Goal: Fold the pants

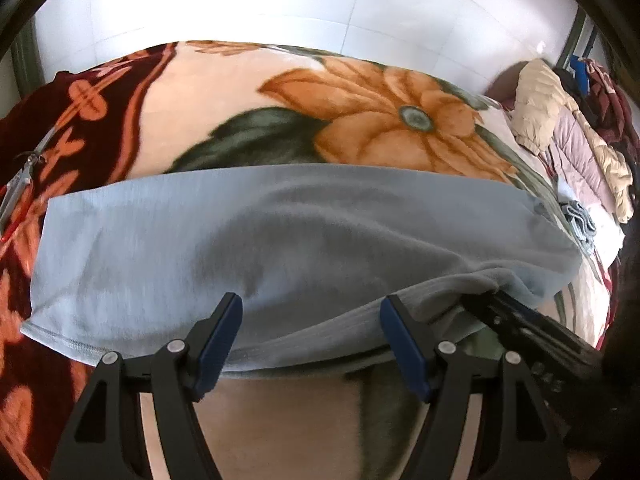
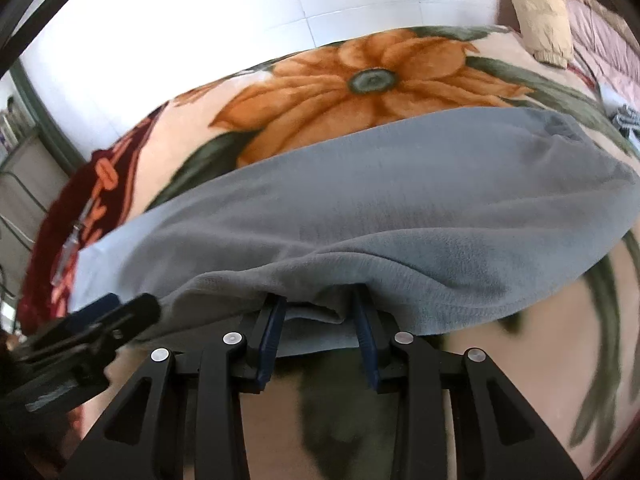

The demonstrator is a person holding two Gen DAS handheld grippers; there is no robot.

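Left gripper: fingers spread wide, hem edge of the grey pants lying across the gap, nothing pinched. Right gripper: fingers partly closed with a bunched fold of the near edge between them; firm pinch or loose contact could not be told, motion blur over the pads. Pants spread crosswise on the floral blanket, near edge lifted and draped toward both tools, far edge flat. Judged light, soft, limp knit; likely to sag and slip from a shallow bite, no stiffness to hold a crease. Best taken at the stitched hem or a doubled edge, both layers together, the two holds well apart. Waistband and leg openings not made out; layer count under the top sheet hidden. Small metal tool at the blanket's left margin, unidentified. Heap of padded jackets at far right, partly cut off.
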